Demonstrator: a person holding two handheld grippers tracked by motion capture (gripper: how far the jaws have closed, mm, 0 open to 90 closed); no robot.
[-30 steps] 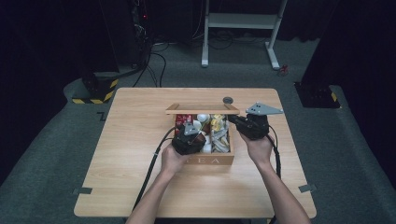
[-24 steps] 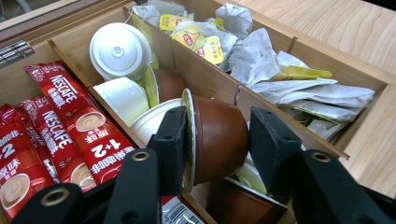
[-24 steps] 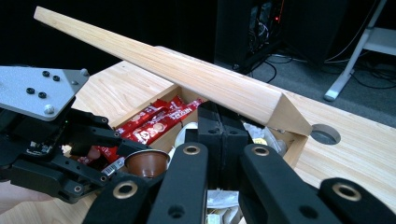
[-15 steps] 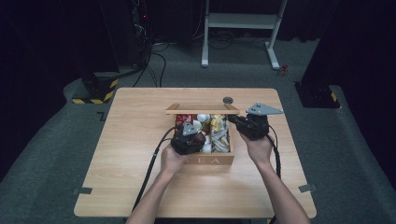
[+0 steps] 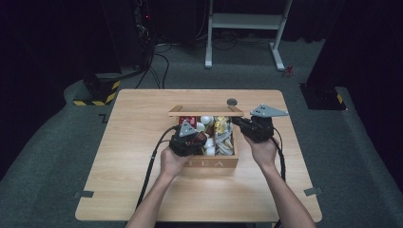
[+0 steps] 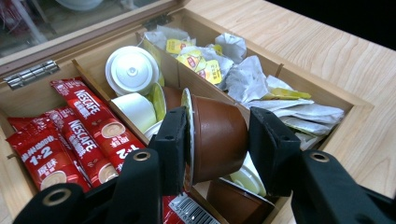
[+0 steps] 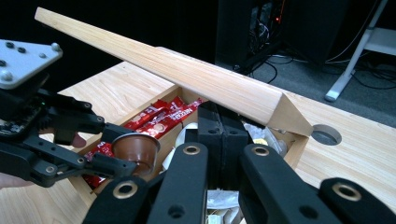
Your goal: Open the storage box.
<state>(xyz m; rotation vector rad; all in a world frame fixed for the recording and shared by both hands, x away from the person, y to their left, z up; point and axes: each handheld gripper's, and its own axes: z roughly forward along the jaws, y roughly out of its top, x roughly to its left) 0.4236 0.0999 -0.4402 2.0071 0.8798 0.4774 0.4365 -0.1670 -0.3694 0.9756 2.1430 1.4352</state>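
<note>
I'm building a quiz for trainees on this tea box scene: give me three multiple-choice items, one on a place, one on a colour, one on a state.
1. The red coffee sachets lie in the wooden tea box's
A. end compartment
B. lid

2. The capsule in the left tool is
A. white
B. brown

3. The right tool is
A. open
B. shut, holding nothing

Key: 1 A, sachets lie beside the box's end wall; 2 B, brown plastic body between the pads; 3 B, pads meet.
</note>
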